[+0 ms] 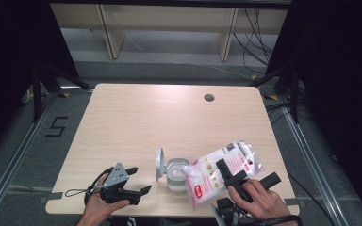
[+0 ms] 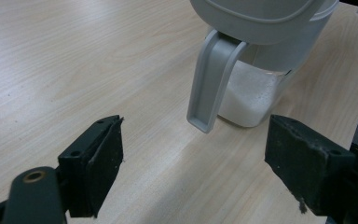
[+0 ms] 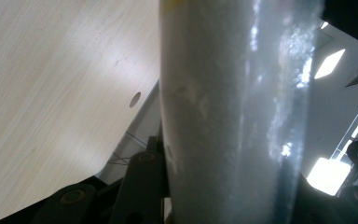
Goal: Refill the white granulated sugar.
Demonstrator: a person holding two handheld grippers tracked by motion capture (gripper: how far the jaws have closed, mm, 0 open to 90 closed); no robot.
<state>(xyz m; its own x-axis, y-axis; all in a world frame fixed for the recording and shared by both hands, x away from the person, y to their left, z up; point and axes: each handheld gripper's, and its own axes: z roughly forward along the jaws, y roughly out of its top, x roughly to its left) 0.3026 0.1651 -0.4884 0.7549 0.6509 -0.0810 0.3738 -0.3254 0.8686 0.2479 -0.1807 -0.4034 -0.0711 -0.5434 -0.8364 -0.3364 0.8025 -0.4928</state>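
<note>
At the near edge of the tabletop (image 1: pixel 136 113), toward its right corner, the right gripper (image 1: pixel 231 176) pinches a clear plastic bag (image 1: pixel 221 172) of white grains with red print, its jaws pressed onto the bag's middle from either side; in the right gripper view the bag (image 3: pixel 233 116) rises as a pale, grainy column squeezed between the jaws. The bag is held tilted, its upper end raised toward the right edge and its lower end dipping left into the open mouth of a small clear container (image 1: pixel 175 175) that stands just inside the near edge, about midway along it. The container's grey lid (image 1: pixel 160 164) is swung up and stands on edge at its left side. To the left of that, near the front left corner, the left gripper (image 1: pixel 139 181) rests low over the wood with its jaws spread and nothing between them, pointing toward the container but apart from it; in the left gripper view the container (image 2: pixel 256 93) shows white grains lying in its bottom, and a grey latch (image 2: pixel 212 84) hangs from the lid toward the table. Farther back the pale wood is bare up to a round cable hole (image 1: pixel 209 97) near the far right corner. Beyond the table lie a grey floor (image 1: pixel 169 68) with loose cables, dark stands at both sides, and light wooden furniture legs (image 1: pixel 111 33).
</note>
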